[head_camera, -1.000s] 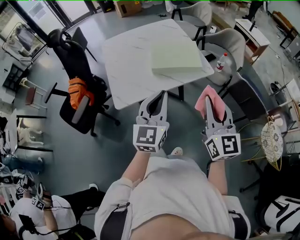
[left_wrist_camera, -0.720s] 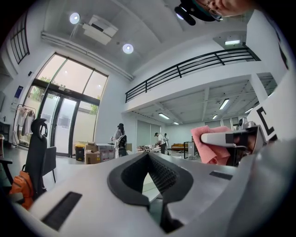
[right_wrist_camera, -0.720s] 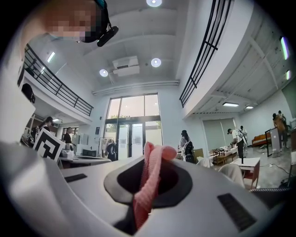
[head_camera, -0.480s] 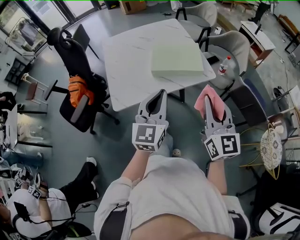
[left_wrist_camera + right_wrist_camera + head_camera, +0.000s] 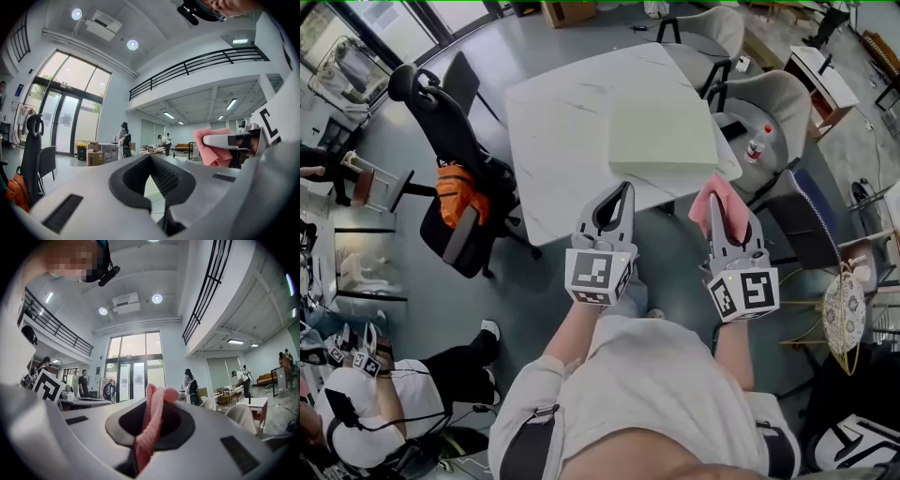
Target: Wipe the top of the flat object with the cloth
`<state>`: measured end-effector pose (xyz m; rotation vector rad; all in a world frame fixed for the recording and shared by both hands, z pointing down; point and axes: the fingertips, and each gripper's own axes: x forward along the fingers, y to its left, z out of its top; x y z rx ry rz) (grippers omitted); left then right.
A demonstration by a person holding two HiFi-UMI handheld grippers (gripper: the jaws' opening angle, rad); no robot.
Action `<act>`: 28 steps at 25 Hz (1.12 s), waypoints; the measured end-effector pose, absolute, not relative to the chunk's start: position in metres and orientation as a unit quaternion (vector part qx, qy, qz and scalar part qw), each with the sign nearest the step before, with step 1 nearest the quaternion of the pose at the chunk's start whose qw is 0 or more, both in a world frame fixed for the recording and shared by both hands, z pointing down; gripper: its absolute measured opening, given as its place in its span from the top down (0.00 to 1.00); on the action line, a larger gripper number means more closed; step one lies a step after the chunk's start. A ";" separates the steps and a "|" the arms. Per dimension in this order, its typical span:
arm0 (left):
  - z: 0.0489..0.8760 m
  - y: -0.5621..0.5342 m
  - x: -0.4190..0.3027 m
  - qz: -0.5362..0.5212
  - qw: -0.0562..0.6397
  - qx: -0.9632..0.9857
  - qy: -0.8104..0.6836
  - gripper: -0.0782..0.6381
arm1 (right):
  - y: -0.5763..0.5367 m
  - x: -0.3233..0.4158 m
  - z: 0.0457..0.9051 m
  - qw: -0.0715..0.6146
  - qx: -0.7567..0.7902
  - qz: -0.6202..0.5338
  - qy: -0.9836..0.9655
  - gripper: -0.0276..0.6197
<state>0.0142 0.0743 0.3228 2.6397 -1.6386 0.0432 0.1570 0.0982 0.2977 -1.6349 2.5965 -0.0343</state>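
White shirt fabric on the person (image 5: pixel 656 394) fills the bottom of the head view, and both arms reach forward from it, each holding a gripper over the grey floor (image 5: pixel 675 244). The left gripper (image 5: pixel 623 189) has its jaws brought together at the tips, and its own view shows nothing between the dark pads. The right gripper (image 5: pixel 723 208) is clamped on a pink cloth (image 5: pixel 705 200). In the right gripper view the cloth runs as a folded strip up through the closed jaws and bulges over their tips. Both grippers are short of the near edge of the white marble table (image 5: pixel 562 131). The cloth hangs just off the table's near right corner and is not touching it. Farther in, a pale green flat pad (image 5: pixel 664 136) lies flat on the right half of the tabletop, reaching toward that corner, with its top bare. To the left of the table stands a black office chair (image 5: pixel 441 122) with an orange bundle (image 5: pixel 455 183) on it. Beyond the table on the right are beige chairs (image 5: pixel 769 89) and a bottle with a red cap (image 5: pixel 758 142).
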 end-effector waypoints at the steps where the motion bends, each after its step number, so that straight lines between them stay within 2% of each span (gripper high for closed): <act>1: 0.323 0.065 0.014 0.014 0.017 0.850 -0.526 0.87 | 0.090 0.156 0.299 0.036 -0.534 -0.013 0.845 0.91; 17: 0.325 -0.078 -0.007 0.019 0.017 0.862 -0.507 0.87 | -0.052 0.130 0.301 0.035 -0.547 -0.014 0.837 0.91; 28: 0.338 -0.133 -0.040 0.023 0.030 0.867 -0.496 0.87 | -0.109 0.093 0.310 0.031 -0.554 -0.027 0.831 0.91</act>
